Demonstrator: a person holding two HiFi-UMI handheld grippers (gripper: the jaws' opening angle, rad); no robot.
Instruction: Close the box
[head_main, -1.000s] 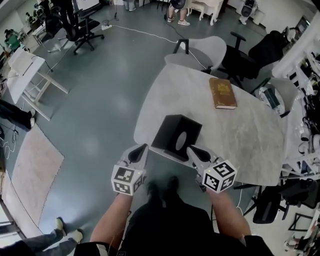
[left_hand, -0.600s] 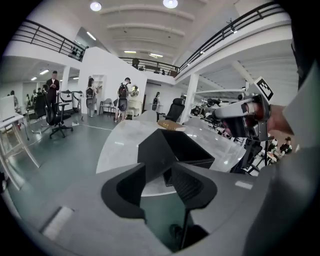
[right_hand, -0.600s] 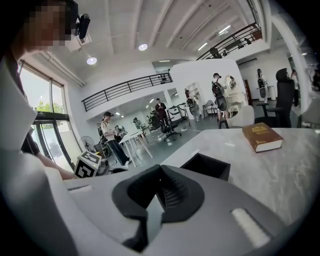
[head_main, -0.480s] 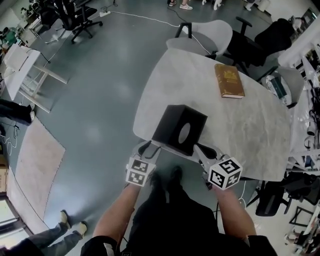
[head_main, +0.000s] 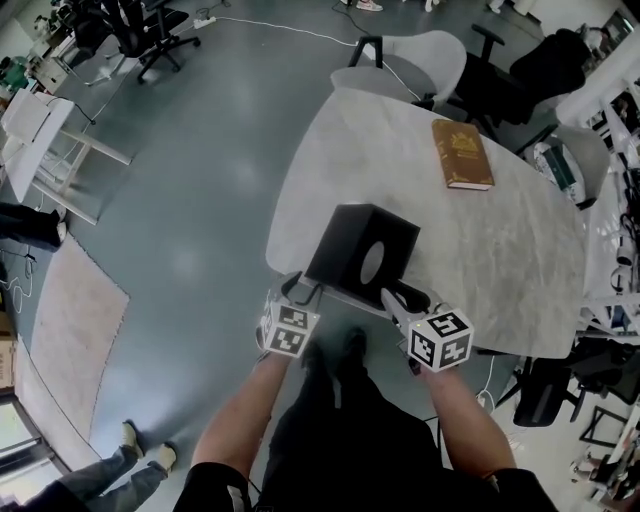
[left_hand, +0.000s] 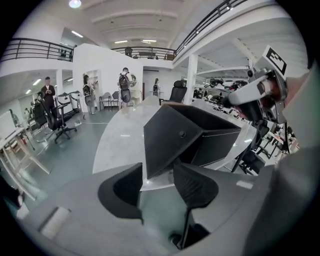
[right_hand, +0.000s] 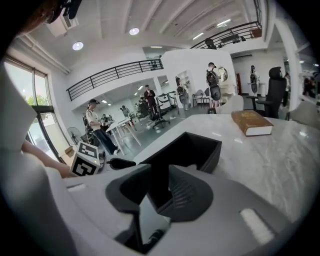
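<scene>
Jaws are opening on our left gripper (head_main: 303, 290) and right gripper (head_main: 400, 296), each loosely straddling an edge of the black rectangular box (head_main: 360, 255), which we see at the near edge of the grey marbled table (head_main: 500, 250).

Book (head_main: 462, 153) title too small to read, box (left_hand: 175, 135) near corner hidden (behind jaws)

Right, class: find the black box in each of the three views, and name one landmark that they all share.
Head view: box at centre, at the table's near edge.
Left gripper view: box at centre, large.
Right gripper view: box just below centre.
Shared landmark: the table under it.
</scene>
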